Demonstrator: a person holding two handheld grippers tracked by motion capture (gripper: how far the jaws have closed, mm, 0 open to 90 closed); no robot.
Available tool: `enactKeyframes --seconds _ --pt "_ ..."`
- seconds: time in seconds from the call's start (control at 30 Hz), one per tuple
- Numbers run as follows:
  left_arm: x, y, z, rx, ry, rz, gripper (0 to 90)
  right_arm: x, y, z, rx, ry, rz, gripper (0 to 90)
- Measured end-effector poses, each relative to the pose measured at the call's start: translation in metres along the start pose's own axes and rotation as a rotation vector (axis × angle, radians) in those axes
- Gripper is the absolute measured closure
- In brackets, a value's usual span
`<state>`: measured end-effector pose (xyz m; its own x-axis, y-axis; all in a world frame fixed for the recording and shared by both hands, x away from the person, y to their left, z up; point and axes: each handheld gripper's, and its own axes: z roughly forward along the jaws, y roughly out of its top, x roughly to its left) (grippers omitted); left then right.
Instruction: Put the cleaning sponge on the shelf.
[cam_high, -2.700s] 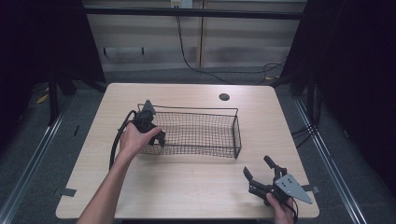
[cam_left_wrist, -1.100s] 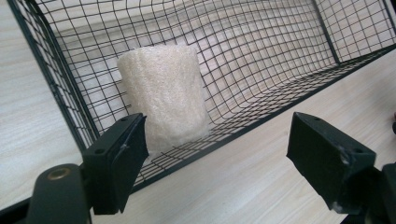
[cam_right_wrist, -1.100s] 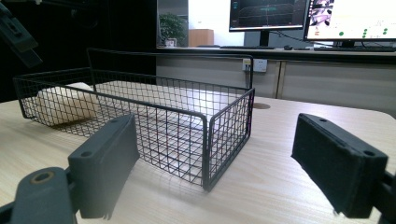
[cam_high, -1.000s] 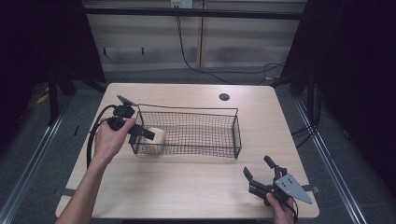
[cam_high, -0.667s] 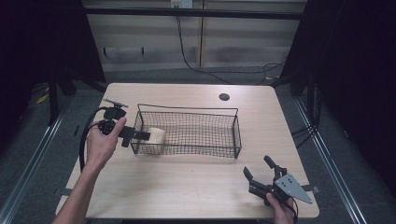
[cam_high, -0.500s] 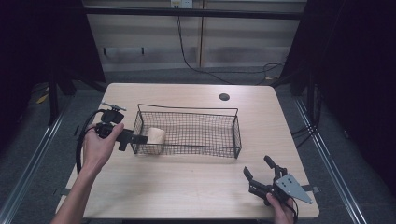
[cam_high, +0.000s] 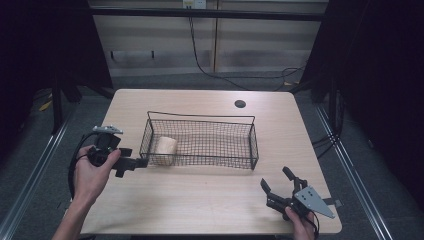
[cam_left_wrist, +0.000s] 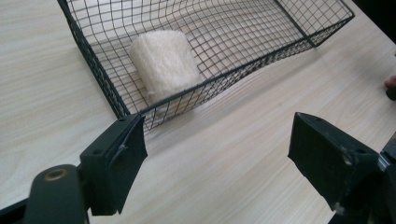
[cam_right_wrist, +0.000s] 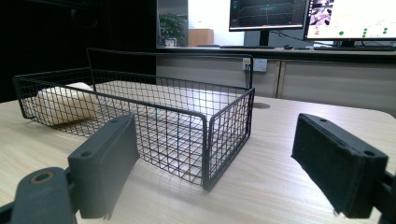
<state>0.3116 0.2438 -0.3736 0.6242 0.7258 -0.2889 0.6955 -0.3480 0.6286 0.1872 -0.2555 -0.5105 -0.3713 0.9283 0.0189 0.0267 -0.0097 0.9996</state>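
A black wire-mesh basket (cam_high: 200, 142), rectangular with a thin raised rail along its far side, stands mid-bench. Inside it, at the left end against the front corner, lies a cream roll (cam_high: 164, 148) with a fuzzy, towel-like surface; in the left gripper view the roll (cam_left_wrist: 163, 65) rests on its side just behind the mesh wall. The rest of the basket floor is bare mesh.

The left gripper (cam_high: 132, 163) is held low just outside the basket's left front corner, its jaws spread wide with nothing between them; the left hand (cam_high: 92, 172) wraps its body. In its own view the flat black pads (cam_left_wrist: 126, 149) frame bare bench in front of the basket (cam_left_wrist: 243, 65).

The right gripper (cam_high: 280, 182) rests near the bench's front right corner, well apart from the basket, jaws likewise spread and empty.

The bench (cam_high: 200, 200) is pale wood-grain laminate with rounded corners and a dark cable hole (cam_high: 240, 104) near its far edge. Open surface runs along the whole front.
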Motion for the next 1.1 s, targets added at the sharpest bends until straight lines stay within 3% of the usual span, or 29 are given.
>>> enactKeyframes --seconds 0.53,0.67,0.83,0.93,1.1 --pt "0.001 -0.053 -0.004 -0.039 -0.024 -0.043 18.3 0.0 0.0 0.0 0.001 0.0 -0.004 13.7" --pt "0.002 -0.071 -0.002 -0.022 -0.014 -0.058 18.1 0.0 0.0 0.0 0.001 0.001 -0.004 13.7" --pt "0.002 -0.087 -0.002 -0.038 -0.001 -0.053 17.9 0.0 0.0 0.0 0.005 0.0 -0.008 13.7" --pt "0.006 -0.096 0.002 -0.066 0.005 -0.066 17.3 0.0 0.0 0.0 0.001 0.001 -0.005 13.8" --pt "0.011 -0.103 0.013 -0.065 -0.001 -0.078 17.3 -0.001 0.0 0.001 0.004 0.011 -0.002 13.7"
